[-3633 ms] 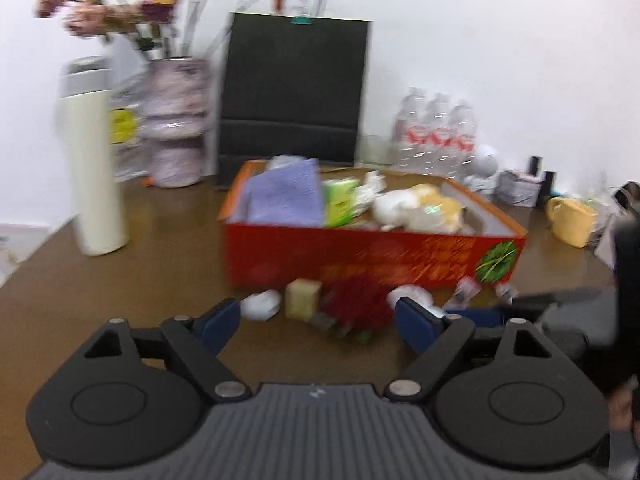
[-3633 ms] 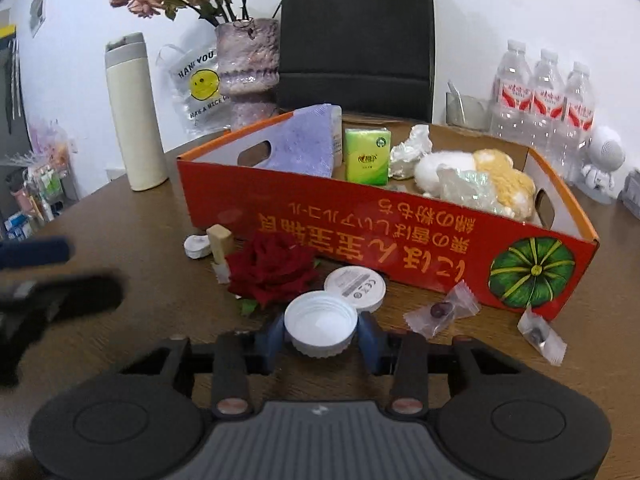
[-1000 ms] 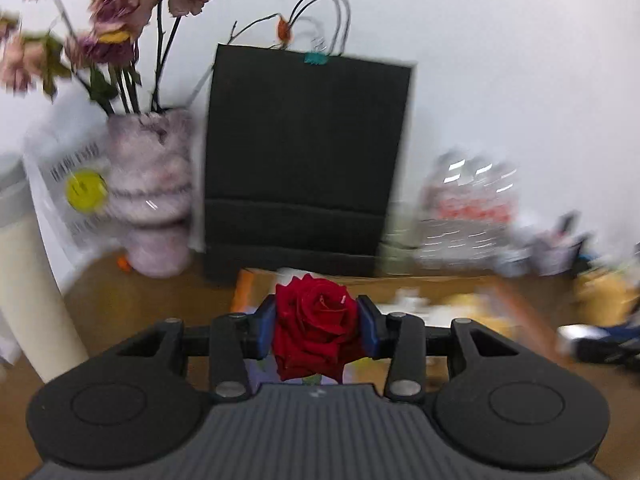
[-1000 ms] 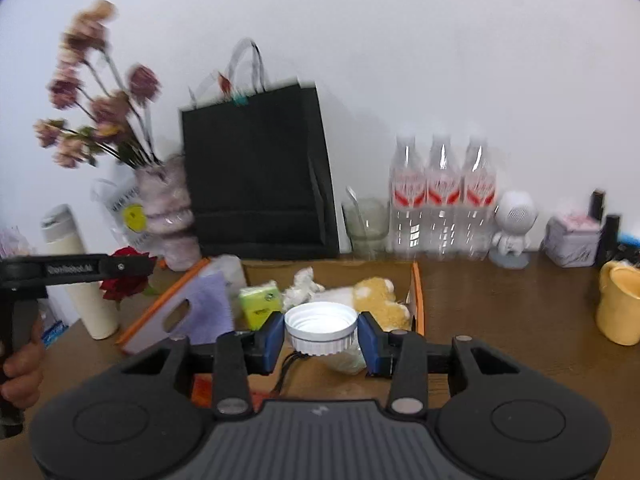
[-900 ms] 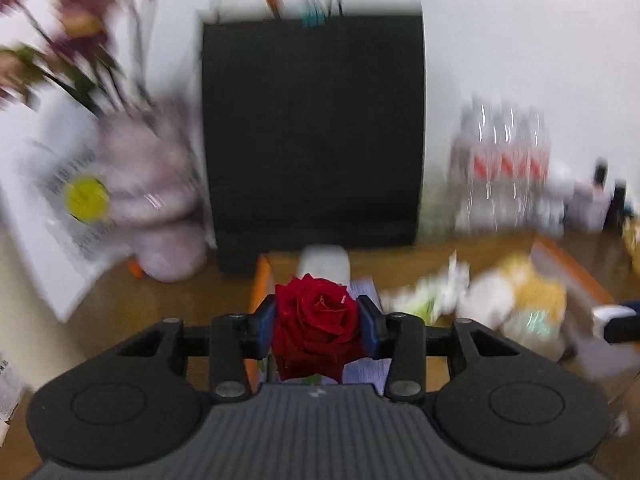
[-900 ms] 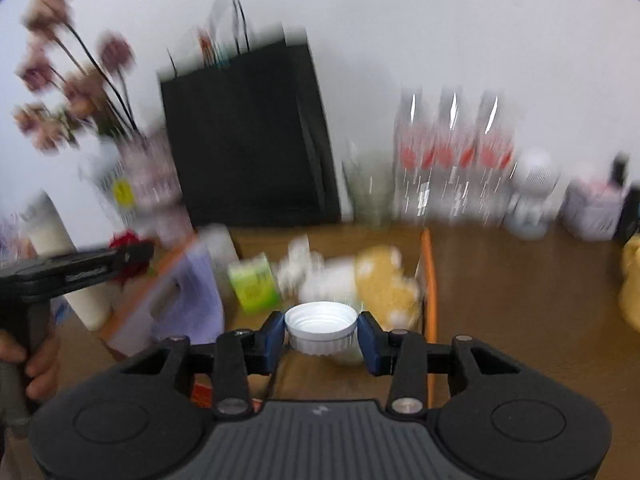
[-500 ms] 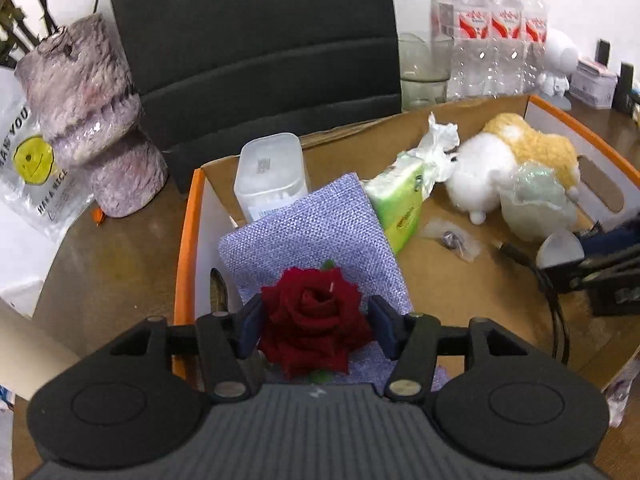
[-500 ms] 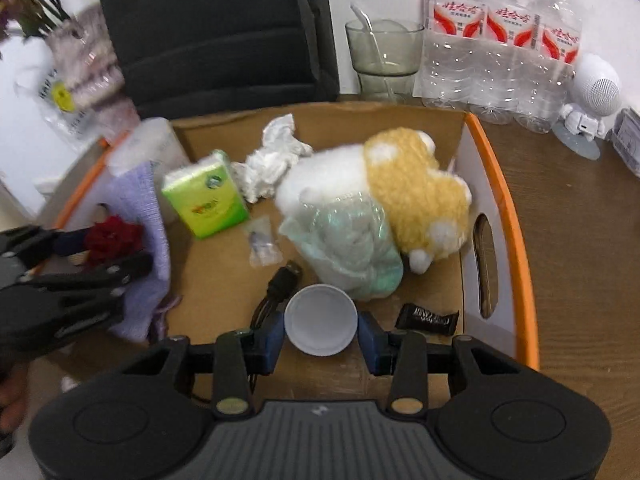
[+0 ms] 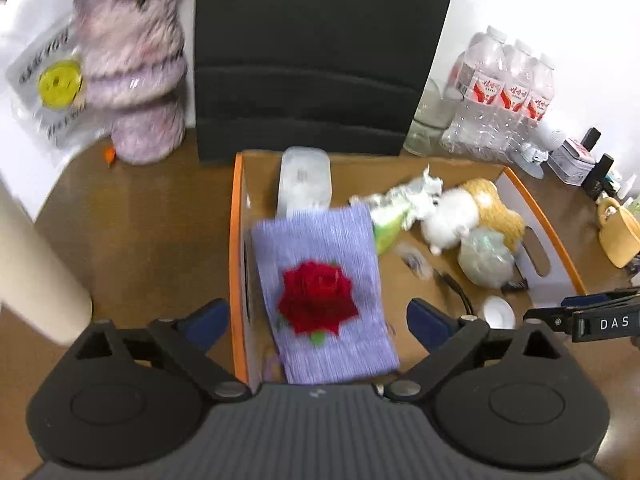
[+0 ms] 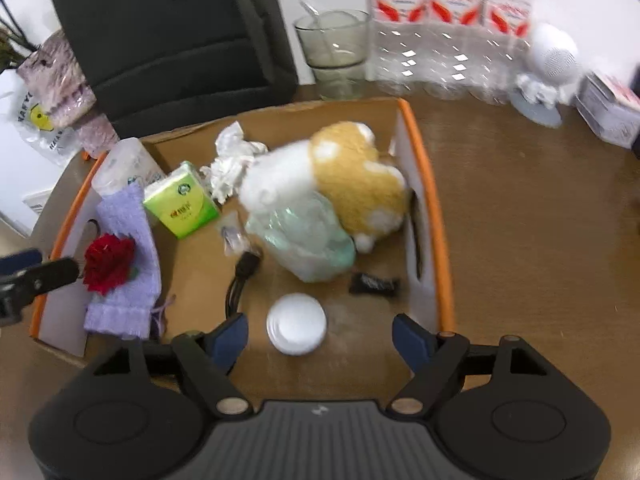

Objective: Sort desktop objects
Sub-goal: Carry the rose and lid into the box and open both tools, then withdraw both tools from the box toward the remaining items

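Observation:
A red rose (image 9: 317, 302) lies on a lilac cloth pouch (image 9: 326, 248) at the left end of the orange-rimmed cardboard box (image 9: 236, 240). My left gripper (image 9: 318, 322) hangs above it, jaws opening wide, pads clear of the rose. A white bottle cap (image 10: 296, 323) rests on the box floor near the front wall. My right gripper (image 10: 319, 338) is over it, jaws opening, pads apart from the cap. In the right wrist view the rose (image 10: 107, 262) shows at far left beside the left gripper's finger (image 10: 40, 276). The cap (image 9: 498, 312) also shows in the left wrist view.
The box also holds a white and yellow plush toy (image 10: 340, 176), a green tissue pack (image 10: 182, 204), a crumpled plastic bag (image 10: 308, 236), a black cable (image 10: 240, 276) and a dark wrapper (image 10: 374, 284). Behind stand a black paper bag (image 9: 320, 56), a vase (image 9: 136, 80), water bottles (image 10: 448, 28), a glass (image 10: 334, 52).
Both grippers came down over the box and opened. The rose dropped from the left gripper onto the lilac pouch; the white cap dropped from the right gripper onto the box floor.

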{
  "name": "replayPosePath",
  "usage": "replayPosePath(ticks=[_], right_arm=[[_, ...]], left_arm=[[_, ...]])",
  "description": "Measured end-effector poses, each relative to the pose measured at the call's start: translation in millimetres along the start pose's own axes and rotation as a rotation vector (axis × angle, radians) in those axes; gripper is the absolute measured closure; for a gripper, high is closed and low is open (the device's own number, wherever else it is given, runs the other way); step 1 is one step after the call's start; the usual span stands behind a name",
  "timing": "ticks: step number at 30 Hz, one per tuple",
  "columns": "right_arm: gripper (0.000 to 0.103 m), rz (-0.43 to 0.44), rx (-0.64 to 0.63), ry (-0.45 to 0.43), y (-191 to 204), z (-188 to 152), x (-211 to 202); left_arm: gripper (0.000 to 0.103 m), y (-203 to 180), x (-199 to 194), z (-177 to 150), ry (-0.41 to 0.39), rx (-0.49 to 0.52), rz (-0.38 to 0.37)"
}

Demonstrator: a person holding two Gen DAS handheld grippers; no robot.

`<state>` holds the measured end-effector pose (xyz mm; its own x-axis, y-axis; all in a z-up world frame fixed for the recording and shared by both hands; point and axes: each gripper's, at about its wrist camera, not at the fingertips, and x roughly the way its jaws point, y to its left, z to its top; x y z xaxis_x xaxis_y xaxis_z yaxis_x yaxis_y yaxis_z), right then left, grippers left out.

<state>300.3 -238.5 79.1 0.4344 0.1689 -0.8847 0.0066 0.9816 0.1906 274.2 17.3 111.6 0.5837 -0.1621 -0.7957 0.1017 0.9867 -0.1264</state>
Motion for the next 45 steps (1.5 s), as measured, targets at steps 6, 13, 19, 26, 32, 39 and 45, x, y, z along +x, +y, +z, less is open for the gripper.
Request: replayPosePath(ticks=[6, 13, 19, 26, 32, 39, 45], right_arm=[[0.023, -0.014, -0.022, 0.071, 10.3, -14.5, -7.8], [0.016, -0.012, -0.037, -0.024, 23.7, -14.2, -44.7], [0.014, -0.020, -0.034, -0.061, 29.3, -15.3, -73.2], [0.013, -0.019, -0.082, -0.184, 37.8, -36.1, -95.2], [0.005, -0.002, -0.152, -0.563, 40.4, -102.7, -107.7], [0.003, 0.044, -0.198, -0.658, 47.0, -192.2, -98.0], [0.001, 0.064, -0.208, -0.587, 54.5, -262.1, -91.2]], left_arm=[[0.000, -10.8, -7.6, -22.4, 0.088, 0.045, 0.014], [0.000, -8.0, -38.3, -22.7, 0.093, 0.024, -0.025], [0.000, -9.8, -70.4, -13.5, 0.059, -0.021, -0.043], [0.000, -18.0, -96.0, -34.9, -0.086, -0.015, 0.018], [0.000, -34.4, -113.6, -118.4, -0.450, 0.047, 0.070], [0.000, -46.9, -114.5, -200.9, -0.453, 0.039, 0.127], [0.000, -39.7, -119.9, -276.6, -0.362, -0.028, 0.121]])
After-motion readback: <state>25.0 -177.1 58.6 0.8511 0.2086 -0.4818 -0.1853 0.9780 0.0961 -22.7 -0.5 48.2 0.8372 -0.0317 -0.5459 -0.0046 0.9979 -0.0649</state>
